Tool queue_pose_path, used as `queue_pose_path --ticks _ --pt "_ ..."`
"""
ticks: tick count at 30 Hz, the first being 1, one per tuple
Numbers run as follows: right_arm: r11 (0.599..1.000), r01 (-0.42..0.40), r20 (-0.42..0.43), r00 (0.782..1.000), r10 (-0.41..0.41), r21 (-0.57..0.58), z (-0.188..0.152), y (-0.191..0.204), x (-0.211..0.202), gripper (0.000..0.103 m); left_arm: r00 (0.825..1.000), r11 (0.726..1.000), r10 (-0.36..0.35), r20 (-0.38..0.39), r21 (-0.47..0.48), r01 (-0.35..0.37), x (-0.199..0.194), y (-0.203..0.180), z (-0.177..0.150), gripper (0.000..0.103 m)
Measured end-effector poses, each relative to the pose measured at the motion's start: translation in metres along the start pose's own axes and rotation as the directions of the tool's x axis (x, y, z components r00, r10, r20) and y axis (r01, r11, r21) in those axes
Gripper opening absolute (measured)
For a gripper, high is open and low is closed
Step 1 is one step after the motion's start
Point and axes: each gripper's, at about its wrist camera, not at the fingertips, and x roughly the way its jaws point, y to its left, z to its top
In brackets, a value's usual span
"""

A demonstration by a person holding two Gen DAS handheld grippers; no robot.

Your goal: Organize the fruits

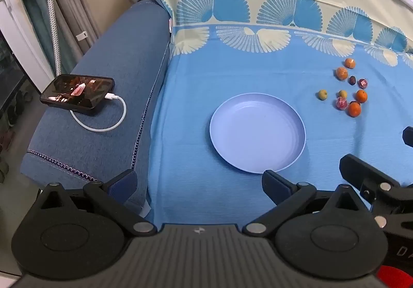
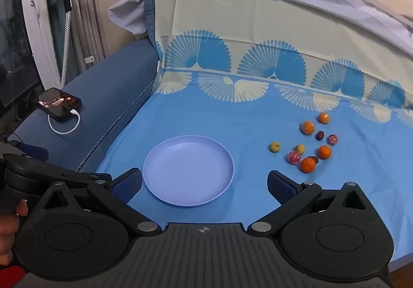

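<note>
An empty pale blue plate (image 1: 257, 133) lies on the blue sheet; it also shows in the right wrist view (image 2: 188, 170). Several small fruits lie loose to its right: oranges (image 1: 354, 109) (image 2: 308, 164), two yellow-green fruits (image 1: 322, 94) (image 2: 275, 146), pink wrapped ones (image 1: 341, 103) (image 2: 294, 157) and dark ones (image 2: 320, 135). My left gripper (image 1: 198, 184) is open and empty, near the plate's near-left edge. My right gripper (image 2: 205, 186) is open and empty, just in front of the plate, with the fruits ahead to its right.
A phone (image 1: 77, 91) on a white charging cable (image 1: 103, 122) lies on the dark blue sofa arm (image 1: 103, 133) at the left. A patterned cloth (image 2: 258, 37) covers the backrest behind. A steamer pole and curtains (image 2: 64, 4) stand at the far left.
</note>
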Motion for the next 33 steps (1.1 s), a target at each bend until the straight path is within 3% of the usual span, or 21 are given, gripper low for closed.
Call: queue_pose_path --ticks 21,28,33 --pt "1.0 -0.01 -0.014 1.0 0.01 0.008 -0.001 -0.002 0.003 0.103 1.0 1.0 0.0 0.004 0.0 0.0 0.002 0.0 -0.006 0.103" --pt "1.0 -0.018 -0.04 0.999 0.019 0.019 -0.002 -0.002 0.006 0.103 1.0 0.999 -0.018 0.011 -0.026 0.018 0.008 0.001 -0.006 0.103" --pt "0.999 -0.024 -0.013 1.0 0.024 0.023 -0.006 0.001 0.008 0.103 0.999 0.997 -0.039 0.033 -0.06 0.041 0.008 0.004 -0.004 0.103"
